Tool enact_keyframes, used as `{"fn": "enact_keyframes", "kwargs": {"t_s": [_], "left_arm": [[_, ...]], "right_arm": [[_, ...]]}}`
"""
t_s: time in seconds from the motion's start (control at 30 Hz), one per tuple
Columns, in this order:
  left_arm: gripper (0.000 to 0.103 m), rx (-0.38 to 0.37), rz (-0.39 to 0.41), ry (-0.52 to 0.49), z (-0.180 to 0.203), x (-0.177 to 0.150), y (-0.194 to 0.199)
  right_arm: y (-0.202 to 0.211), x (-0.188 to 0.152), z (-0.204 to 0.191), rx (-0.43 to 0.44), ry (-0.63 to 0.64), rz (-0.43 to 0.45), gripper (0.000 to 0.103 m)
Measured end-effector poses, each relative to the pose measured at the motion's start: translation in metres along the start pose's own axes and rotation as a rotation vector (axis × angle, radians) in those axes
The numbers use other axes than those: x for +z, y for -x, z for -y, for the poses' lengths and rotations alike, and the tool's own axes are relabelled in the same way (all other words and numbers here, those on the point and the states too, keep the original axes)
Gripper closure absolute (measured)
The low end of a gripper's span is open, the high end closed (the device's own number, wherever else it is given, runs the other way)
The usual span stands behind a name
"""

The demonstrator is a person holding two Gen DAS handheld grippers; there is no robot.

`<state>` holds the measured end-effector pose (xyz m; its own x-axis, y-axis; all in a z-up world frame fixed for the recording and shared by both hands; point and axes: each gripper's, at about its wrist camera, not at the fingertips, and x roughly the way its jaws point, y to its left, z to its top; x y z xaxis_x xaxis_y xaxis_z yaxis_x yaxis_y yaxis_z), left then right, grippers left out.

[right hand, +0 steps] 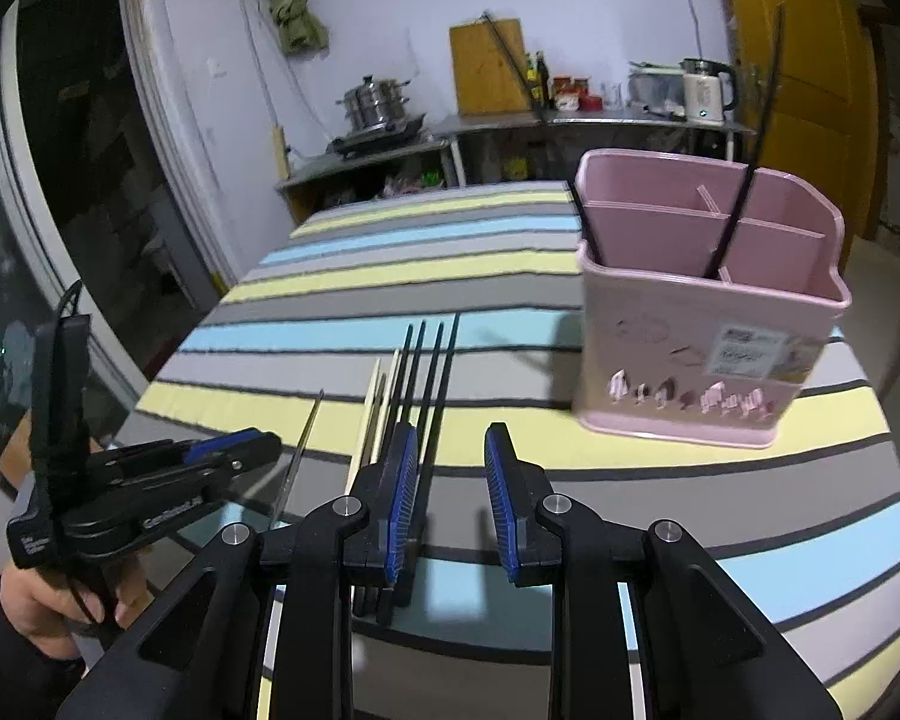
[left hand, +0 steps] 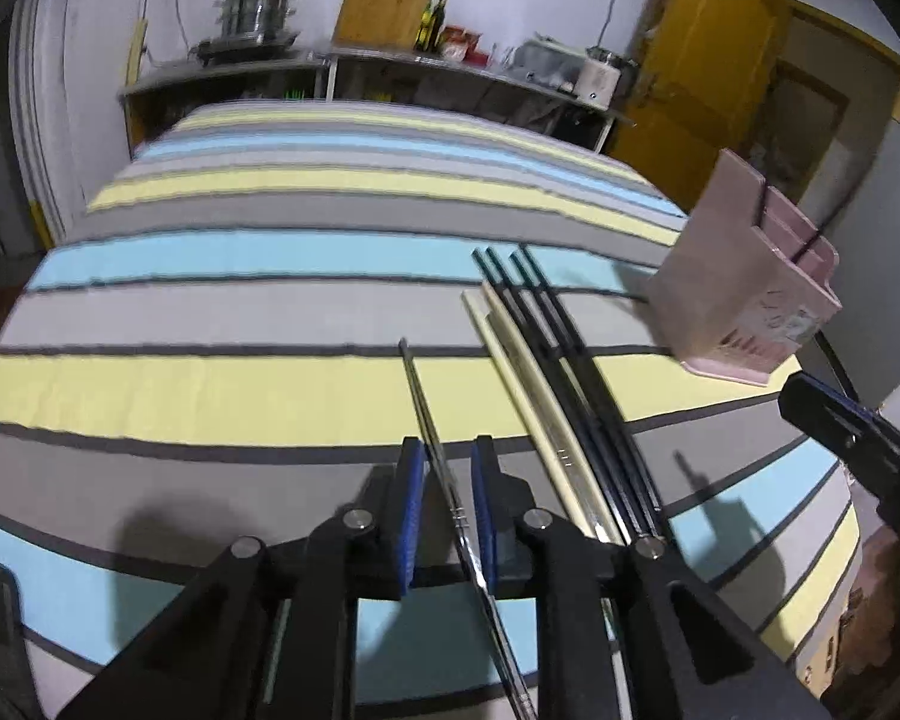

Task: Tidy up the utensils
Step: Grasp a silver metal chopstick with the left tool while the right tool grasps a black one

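Left tongs (left hand: 447,480): slightly parted, a metal chopstick (left hand: 432,438) between the pads, grip unclear.
Right tongs (right hand: 450,468): parted, empty, over the black chopsticks (right hand: 429,384).
Holder (right hand: 702,348): pink, on the table (right hand: 330,276) at 2 o'clock, two black chopsticks inside.

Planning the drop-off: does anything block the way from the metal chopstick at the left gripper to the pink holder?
On the cloth, yes: the cream chopsticks and black chopsticks lie between the metal chopstick and pink holder. Lifted over them, nothing visible blocks it.

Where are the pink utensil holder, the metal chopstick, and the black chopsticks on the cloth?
pink utensil holder (right hand: 690,348): right wrist view, front wall.
metal chopstick (left hand: 423,408): left wrist view, mid-shaft.
black chopsticks (right hand: 429,372): right wrist view, shaft of one.
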<state>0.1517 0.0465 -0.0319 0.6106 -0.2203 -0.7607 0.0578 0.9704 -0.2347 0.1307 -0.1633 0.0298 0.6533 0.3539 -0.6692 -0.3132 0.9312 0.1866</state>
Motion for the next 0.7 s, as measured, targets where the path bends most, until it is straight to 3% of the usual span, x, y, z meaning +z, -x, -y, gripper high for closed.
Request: {"fn": "enact_keyframes", "kwargs": {"t_s": [0.17,0.43,0.7], "left_arm": [[0.085,0.025,-0.013,0.021,-0.003,0.004,-0.018],[0.088,0.071,0.014,-0.06,0.002,0.008,-0.023],[0.093,0.039,0.011,-0.049,-0.011,0.013,-0.023]], "right_arm": [[-0.024,-0.003,-0.002,-0.001,0.012,-0.042,0.079],[-0.067,0.001,-0.007,-0.013,0.027,-0.113,0.086],[-0.106,0.008,-0.005,-0.033,0.023,-0.167,0.091]]}}
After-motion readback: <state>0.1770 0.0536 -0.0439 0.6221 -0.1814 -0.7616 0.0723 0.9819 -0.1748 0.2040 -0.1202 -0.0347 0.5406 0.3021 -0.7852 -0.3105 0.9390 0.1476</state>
